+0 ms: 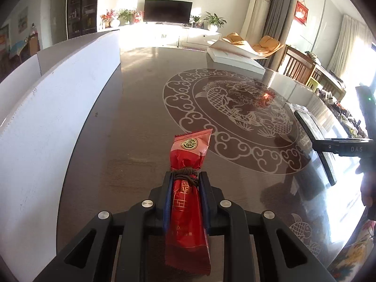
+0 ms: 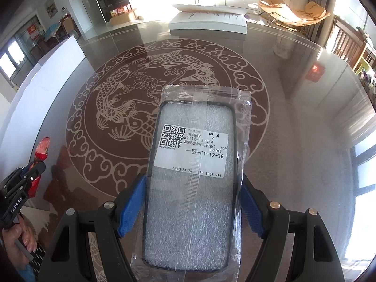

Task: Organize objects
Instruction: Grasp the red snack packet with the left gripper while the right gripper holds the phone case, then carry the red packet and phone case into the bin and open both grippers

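My left gripper (image 1: pixel 186 176) is shut on a red snack packet (image 1: pixel 189 155) tied round with brown string, held above the glass table. The packet sticks out past the fingertips. My right gripper (image 2: pixel 193 183) is shut on a phone case in a clear plastic bag (image 2: pixel 192 164) with a white QR label, held flat above the table's fish medallion. In the left wrist view the right gripper (image 1: pixel 329 148) shows at the right edge with the phone case (image 1: pixel 312 141) edge-on. In the right wrist view the left gripper (image 2: pixel 30 176) shows at the lower left with the red packet (image 2: pixel 42 148).
A glass table (image 1: pixel 141 117) with a brown fish medallion (image 2: pixel 117 98) lies below. A white board (image 1: pixel 47 117) stands along the left edge. A white flat box (image 2: pixel 208 22) sits at the far side. Wooden chairs (image 1: pixel 298 65) and a cluttered shelf stand at right.
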### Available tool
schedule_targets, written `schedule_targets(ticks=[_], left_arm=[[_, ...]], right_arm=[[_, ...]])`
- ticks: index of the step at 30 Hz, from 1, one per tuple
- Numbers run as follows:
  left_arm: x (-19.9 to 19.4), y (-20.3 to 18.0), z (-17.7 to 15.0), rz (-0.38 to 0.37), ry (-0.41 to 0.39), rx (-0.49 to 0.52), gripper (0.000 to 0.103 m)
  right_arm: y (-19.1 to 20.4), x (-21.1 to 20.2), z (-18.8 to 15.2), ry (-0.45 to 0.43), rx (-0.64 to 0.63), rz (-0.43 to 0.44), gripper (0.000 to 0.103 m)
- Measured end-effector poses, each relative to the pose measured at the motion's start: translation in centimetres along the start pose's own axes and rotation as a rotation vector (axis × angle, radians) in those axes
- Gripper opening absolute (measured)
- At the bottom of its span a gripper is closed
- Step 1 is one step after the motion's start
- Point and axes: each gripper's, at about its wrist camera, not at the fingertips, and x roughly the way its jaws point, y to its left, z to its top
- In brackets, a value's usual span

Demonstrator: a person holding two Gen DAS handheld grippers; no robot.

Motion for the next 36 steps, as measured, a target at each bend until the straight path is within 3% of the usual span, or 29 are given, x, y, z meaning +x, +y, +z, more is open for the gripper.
schedule_targets(ticks=[4, 7, 10, 12, 17, 21, 23, 24, 25, 27, 29, 32, 36], left_arm=[[-4.5, 1.1, 1.3, -0.067, -0.09, -0.092, 0.021], [-8.5, 3.5, 3.1, -0.091, -0.171, -0.157, 0.021], [-11.7, 7.7, 5.2, -0.048, -0.218, -0.196, 0.021], [-13.0, 11.1, 5.9, 0.035, -0.223, -0.214, 0.021], [-12.2, 20.7, 6.3, 0.236, -0.098, -0.293, 0.021], [-10.7, 25.6, 5.3, 0.377, 0.024, -0.338, 0.023], [-10.1, 26.8, 4.6, 0.397, 0.069, -0.362, 0.035], [-9.7, 27.1, 4.4, 0.401, 0.077, -0.365, 0.044], [-9.8, 27.2, 4.1, 0.406, 0.077, -0.362, 0.069], [-10.4, 26.8, 3.8, 0.42, 0.05, -0.34, 0.094], [-10.7, 26.2, 3.6, 0.436, 0.05, -0.311, 0.095], [-11.6, 25.6, 3.2, 0.416, -0.001, -0.321, 0.098], [-13.5, 24.3, 3.0, 0.506, -0.045, -0.375, 0.098]], right_arm=[[2.9, -3.0, 1.6, -0.069, -0.057, 0.052, 0.076], [7.8, -5.3, 4.6, -0.129, -0.121, 0.121, 0.076], [15.0, -6.9, 7.8, -0.172, -0.202, 0.217, 0.076], [20.9, -7.1, 9.5, -0.188, -0.257, 0.292, 0.076], [36.3, -6.0, 11.5, -0.196, -0.422, 0.452, 0.076], [46.4, -1.6, 12.1, -0.157, -0.532, 0.446, 0.076], [49.9, 1.6, 12.1, -0.078, -0.55, 0.448, 0.077], [51.0, 3.3, 11.8, -0.028, -0.557, 0.451, 0.077], [52.0, 4.8, 11.4, 0.019, -0.566, 0.444, 0.077], [53.0, 7.6, 10.3, 0.098, -0.583, 0.406, 0.077], [52.6, 8.8, 9.3, 0.14, -0.573, 0.413, 0.078], [51.9, 8.9, 9.6, 0.136, -0.552, 0.411, 0.082], [49.1, 5.2, 10.8, 0.016, -0.527, 0.418, 0.09]])
